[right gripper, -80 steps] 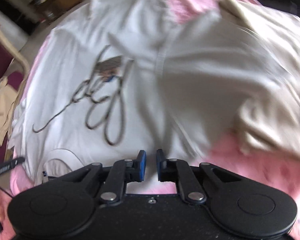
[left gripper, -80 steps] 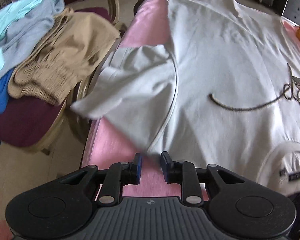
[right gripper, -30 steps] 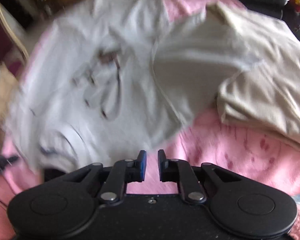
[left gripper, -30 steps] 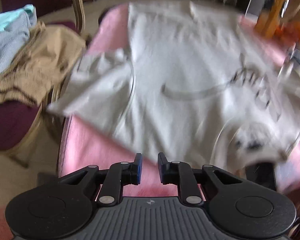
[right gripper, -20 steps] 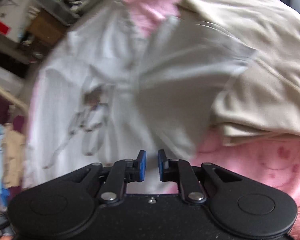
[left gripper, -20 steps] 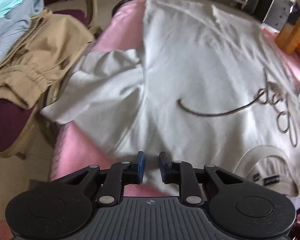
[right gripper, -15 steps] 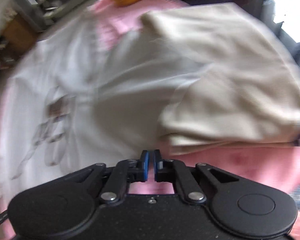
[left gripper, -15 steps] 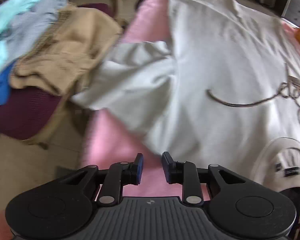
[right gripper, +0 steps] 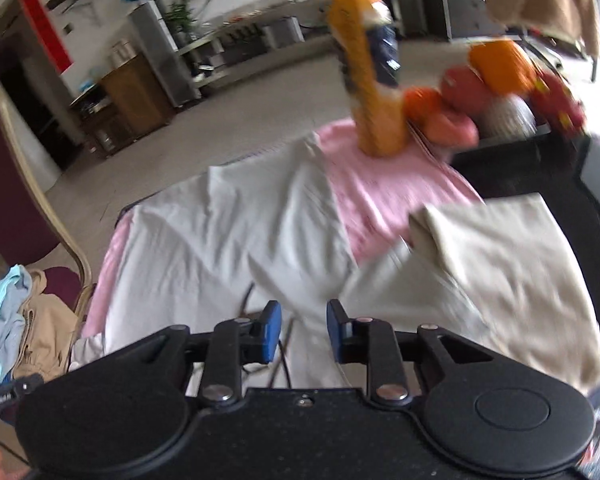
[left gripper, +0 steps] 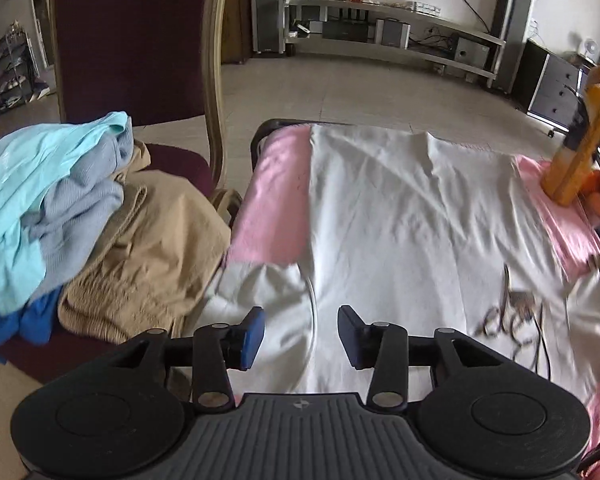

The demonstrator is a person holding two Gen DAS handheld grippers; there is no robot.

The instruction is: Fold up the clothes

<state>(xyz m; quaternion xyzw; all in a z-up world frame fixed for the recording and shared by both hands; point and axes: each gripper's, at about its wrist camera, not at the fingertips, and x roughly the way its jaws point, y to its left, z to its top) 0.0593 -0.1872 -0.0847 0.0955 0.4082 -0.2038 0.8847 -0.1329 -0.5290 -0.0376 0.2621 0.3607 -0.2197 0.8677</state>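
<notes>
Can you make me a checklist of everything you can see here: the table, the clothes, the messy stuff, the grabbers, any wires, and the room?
Surface: pink cloth covers the table.
Job's things: white T-shirt spread flat, print up; one sleeve hangs off the edge.
Clutter: beige folded garment beside the shirt; orange bottle and fruit at the far corner.
Grippers: left gripper and right gripper, jaws just opened, nothing between them.
Cables: thin black cord near the right gripper.
Surroundings: chair with clothes pile; shelving unit behind.
</notes>
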